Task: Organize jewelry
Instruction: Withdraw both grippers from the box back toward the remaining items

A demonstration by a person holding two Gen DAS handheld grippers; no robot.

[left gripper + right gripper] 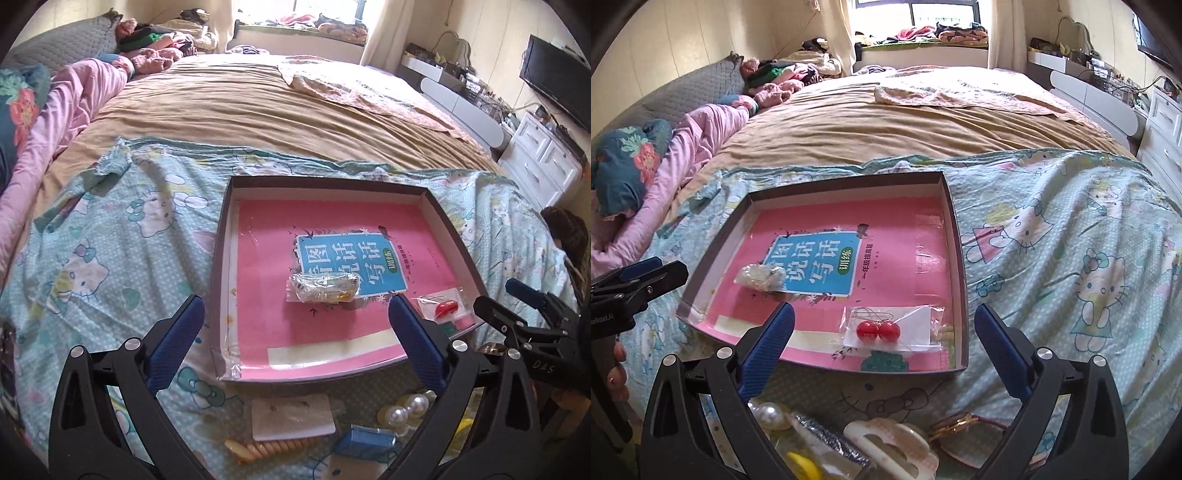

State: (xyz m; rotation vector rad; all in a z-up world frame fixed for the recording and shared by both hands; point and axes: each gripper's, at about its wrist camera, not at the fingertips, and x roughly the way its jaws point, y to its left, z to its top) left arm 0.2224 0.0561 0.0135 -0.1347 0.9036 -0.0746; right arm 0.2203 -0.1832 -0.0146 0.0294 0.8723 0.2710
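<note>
A dark shallow box [454, 236] [960, 266] lined with a pink booklet lies on the bed. Inside are a clear bag of beaded jewelry [323, 290] [761, 277] and a bag of red ball earrings [882, 330] [445, 307]. My left gripper [295, 321] is open and empty above the box's near edge. My right gripper [884, 334] is open and empty over the earring bag. On the bedspread near me lie pearl earrings [406, 408] [768, 415], a white card [293, 415], a blue box [364, 441], a beaded strand [266, 448], a pink-white hair clip [890, 443] and a gold bracelet [955, 424].
The box sits on a Hello Kitty bedspread [110, 236] [1071, 258] over a tan sheet [258, 107]. Pink bedding and pillows [66, 110] lie far left. White drawers [543, 155] and a TV [557, 81] stand right. A yellow item [803, 463] lies in a bag near me.
</note>
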